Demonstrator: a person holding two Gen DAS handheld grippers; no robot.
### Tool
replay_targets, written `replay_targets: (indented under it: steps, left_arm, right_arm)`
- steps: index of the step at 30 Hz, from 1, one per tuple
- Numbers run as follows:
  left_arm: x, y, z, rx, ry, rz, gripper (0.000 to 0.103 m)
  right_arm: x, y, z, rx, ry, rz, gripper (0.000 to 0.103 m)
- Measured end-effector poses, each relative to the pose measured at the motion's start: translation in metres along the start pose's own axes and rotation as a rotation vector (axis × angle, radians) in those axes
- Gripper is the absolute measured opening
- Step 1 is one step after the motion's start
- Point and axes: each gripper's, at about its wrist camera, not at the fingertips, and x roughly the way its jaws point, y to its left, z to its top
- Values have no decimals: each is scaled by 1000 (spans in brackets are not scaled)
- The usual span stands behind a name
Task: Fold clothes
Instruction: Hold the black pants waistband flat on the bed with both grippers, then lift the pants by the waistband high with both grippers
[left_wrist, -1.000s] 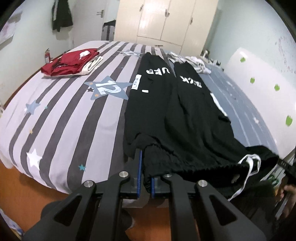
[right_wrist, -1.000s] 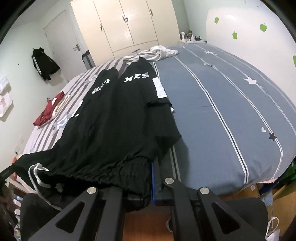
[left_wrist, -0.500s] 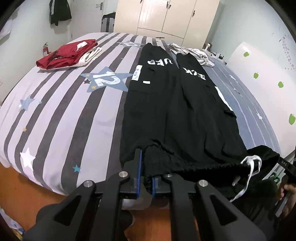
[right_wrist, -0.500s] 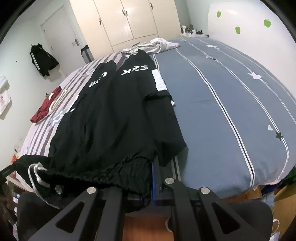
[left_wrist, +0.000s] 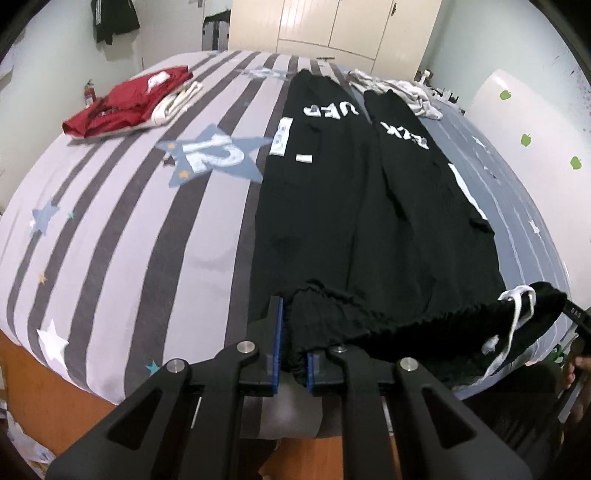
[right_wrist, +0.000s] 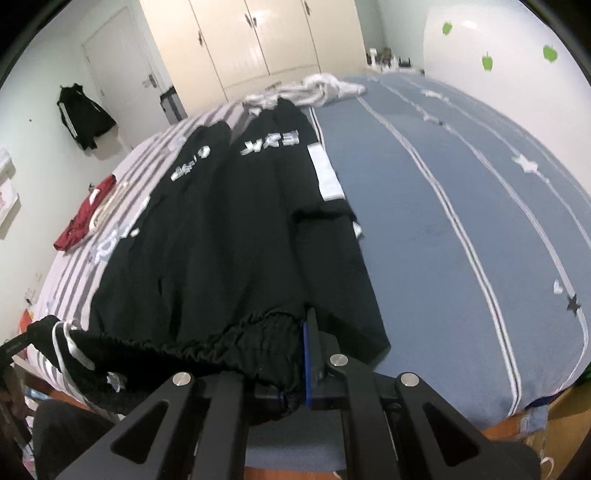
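Note:
Black trousers (left_wrist: 369, 221) with white lettering lie lengthwise on the bed, legs pointing to the far end. My left gripper (left_wrist: 293, 343) is shut on the left end of their gathered waistband (left_wrist: 369, 317), near the bed's front edge. In the right wrist view the same trousers (right_wrist: 240, 240) stretch away, and my right gripper (right_wrist: 295, 362) is shut on the waistband's right end; bunched fabric hides its left finger. The white drawstring (left_wrist: 517, 314) hangs from the waistband between the two grippers, and the band sags there.
Folded red and white clothes (left_wrist: 125, 103) sit at the far left of the striped bedspread (left_wrist: 110, 221). A crumpled pale garment (left_wrist: 399, 92) lies past the trouser cuffs. The wooden bed frame (left_wrist: 55, 398) runs below. A white headboard (left_wrist: 517, 122) stands on the right, with cream wardrobes (right_wrist: 258, 37) behind.
Both grippers have moved forward over the bed's edge and a little lower, carrying the waistband with them. The trousers now lie flatter on the bedspread.

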Motion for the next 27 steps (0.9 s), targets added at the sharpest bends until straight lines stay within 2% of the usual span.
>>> replay_targets:
  steps: [3,8,12,15,20,22,27]
  left_arm:
    - [2,-2,-5,28,-4,7,9]
    - [-8,1,-7,7,-44,-36,8]
    - [-39,-4,6,-6,-161,-54,7]
    - [-78,-13,28,7,-275,-61,7]
    - [-186,-52,93,90,-516,-35,5]
    - [-236,-66,128,108,-589,-33,5]
    - [-382,-97,186,130,-859,-14,5]
  right_arm:
    - [4,-3,-7,-4,7,-2,6]
    - [-5,-7,-12,10,-24,19,6]
    - [-35,0,0,8,-128,43,6]
    - [-77,12,31,9,-239,60,6]
    - [-176,43,107,-23,-448,54,5]
    - [-227,56,143,-29,-536,53,5]
    - [-361,92,205,-68,-768,22,5]
